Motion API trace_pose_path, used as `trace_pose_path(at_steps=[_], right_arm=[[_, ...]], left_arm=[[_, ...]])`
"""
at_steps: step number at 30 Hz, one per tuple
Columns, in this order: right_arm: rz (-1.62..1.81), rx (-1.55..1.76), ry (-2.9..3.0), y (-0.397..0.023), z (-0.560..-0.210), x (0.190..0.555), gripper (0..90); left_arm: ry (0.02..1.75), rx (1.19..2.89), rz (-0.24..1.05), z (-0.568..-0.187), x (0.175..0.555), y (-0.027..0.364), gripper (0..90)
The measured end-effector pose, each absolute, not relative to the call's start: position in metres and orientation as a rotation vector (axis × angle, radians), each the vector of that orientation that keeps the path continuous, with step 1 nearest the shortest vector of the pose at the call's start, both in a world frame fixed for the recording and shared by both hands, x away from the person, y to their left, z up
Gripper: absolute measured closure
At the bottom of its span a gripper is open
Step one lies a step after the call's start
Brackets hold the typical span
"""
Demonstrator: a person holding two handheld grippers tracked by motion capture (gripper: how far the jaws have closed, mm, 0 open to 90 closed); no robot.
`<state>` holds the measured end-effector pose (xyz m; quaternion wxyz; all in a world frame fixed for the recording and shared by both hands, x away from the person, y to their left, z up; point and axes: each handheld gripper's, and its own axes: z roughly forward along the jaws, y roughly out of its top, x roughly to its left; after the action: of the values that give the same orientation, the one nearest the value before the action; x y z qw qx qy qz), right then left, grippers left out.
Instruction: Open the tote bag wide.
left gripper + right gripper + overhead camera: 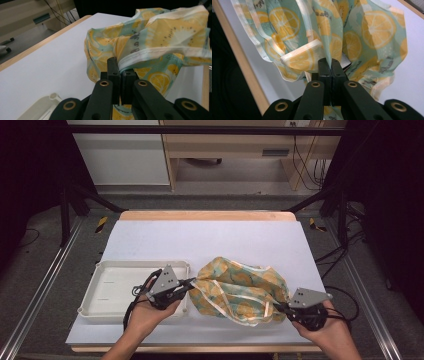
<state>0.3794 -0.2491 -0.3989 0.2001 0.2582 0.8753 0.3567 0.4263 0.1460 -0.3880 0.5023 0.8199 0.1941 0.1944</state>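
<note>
A crumpled cloth printed with lemon slices on mint green, with a white hem, lies on the white table cover. My left gripper pinches the cloth's left edge. In the left gripper view the jaws are shut on the white hem of the cloth, which bunches up beyond them. My right gripper holds the cloth's right end near the table's front. In the right gripper view its jaws are shut on a fold of the cloth, which hangs spread above them.
A white rectangular tray sits at the front left, under my left hand. The white cover stretches bare behind the cloth to the wooden back edge. Metal frame rails run along both sides of the table.
</note>
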Motion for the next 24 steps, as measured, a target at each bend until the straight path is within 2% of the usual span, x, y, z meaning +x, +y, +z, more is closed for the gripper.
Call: trace_pose_path(at_steps=[2, 8, 11, 12, 16, 24], right_arm=[[0.992, 0.711, 2.435, -0.25, -0.405, 0.365, 90.0], [0.99, 0.703, 2.445, -0.249, -0.42, 0.355, 90.0], [0.974, 0.692, 2.454, -0.247, -0.425, 0.354, 90.0], [0.979, 0.693, 2.456, -0.246, -0.426, 0.353, 90.0], [0.981, 0.686, 2.455, -0.245, -0.427, 0.353, 90.0], [0.969, 0.7, 2.451, -0.246, -0.431, 0.355, 90.0]], left_arm=[[0.453, 1.991, 0.453, -0.393, 0.42, 0.147, 88.7], [0.418, 2.08, 0.434, -0.412, 0.409, 0.146, 87.7], [0.427, 2.097, 0.426, -0.415, 0.41, 0.151, 81.8], [0.435, 2.092, 0.421, -0.415, 0.41, 0.153, 77.0], [0.451, 2.071, 0.422, -0.406, 0.411, 0.163, 71.5], [0.492, 2.051, 0.479, -0.383, 0.412, 0.188, 68.3]])
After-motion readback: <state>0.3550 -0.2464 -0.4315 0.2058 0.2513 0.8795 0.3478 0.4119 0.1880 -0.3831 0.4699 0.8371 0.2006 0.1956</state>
